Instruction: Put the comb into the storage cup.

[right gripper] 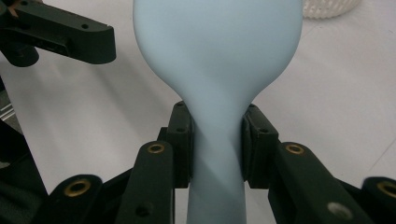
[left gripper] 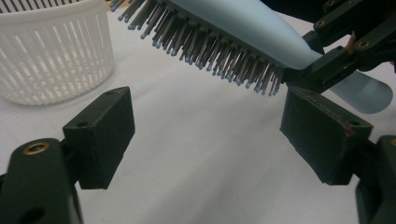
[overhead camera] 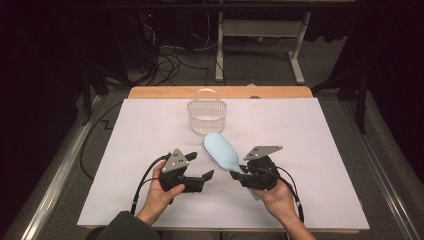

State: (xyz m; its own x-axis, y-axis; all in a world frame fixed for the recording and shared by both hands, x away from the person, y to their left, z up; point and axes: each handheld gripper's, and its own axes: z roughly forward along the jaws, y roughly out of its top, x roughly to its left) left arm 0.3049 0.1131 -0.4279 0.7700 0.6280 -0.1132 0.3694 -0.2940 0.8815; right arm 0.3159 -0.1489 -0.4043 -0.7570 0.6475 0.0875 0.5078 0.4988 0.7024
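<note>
The right claw [right gripper: 217, 144] is clamped on the neck of the pale blue hairbrush [overhead camera: 223, 152], holding it just above the table [overhead camera: 320, 150] with the head aimed toward the white basket [overhead camera: 206, 116], probably to drop it in. The left claw [left gripper: 205, 135] gapes open and empty just beside the bristles [left gripper: 210, 49]. Nothing lies between brush and basket.

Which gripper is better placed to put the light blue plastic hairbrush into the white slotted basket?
Right. The right gripper already clamps the light blue plastic hairbrush by its handle, pointing toward the white slotted basket; the left gripper stands open, holding nothing.
</note>
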